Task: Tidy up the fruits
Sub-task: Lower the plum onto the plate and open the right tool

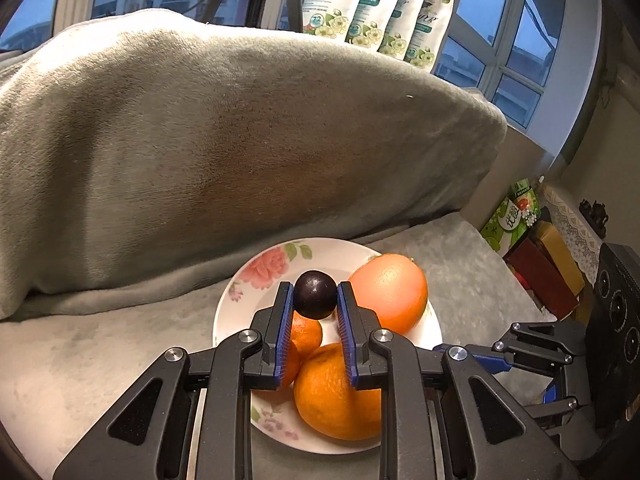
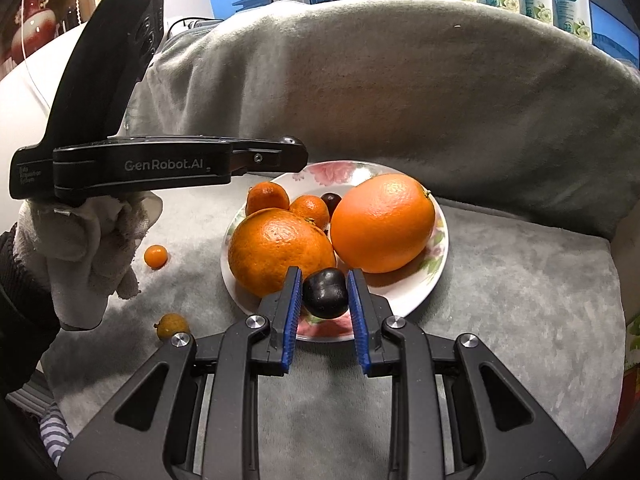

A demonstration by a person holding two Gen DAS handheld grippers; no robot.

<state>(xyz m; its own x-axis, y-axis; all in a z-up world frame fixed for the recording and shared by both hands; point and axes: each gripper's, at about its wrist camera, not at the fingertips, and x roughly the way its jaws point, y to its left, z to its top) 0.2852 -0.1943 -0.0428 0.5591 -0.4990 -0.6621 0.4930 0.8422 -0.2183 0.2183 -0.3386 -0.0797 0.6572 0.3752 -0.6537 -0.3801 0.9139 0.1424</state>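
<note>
Left wrist view: your left tool (image 1: pixel 315 295) is pinching a dark plum (image 1: pixel 315 300), both blue pads pressed against its sides. It hangs above a flowered plate (image 1: pixel 236 284) that sits on a grey blanket (image 1: pixel 240 140). Under the plum lies a mandarin (image 1: pixel 309 336). An orange (image 1: pixel 336 392) fills the near part of the plate, and a larger, paler orange (image 1: pixel 388 292) lies on the far right part.

Right wrist view: your right tool (image 2: pixel 324 294) is closed on a second plum (image 2: pixel 325 293), with a pad on either side of it, at the near rim of the plate. Just behind it the two oranges sit side by side. Beyond them are two mandarins, with a third plum (image 2: pixel 331 201) tucked between one of them and the larger orange. Your left tool reaches in from the left, well above the plate, held in your gloved hand (image 2: pixel 92 248); from this side you cannot tell how its jaws stand. Two kumquats (image 2: pixel 156 257) lie on the blanket left of the plate.
</note>
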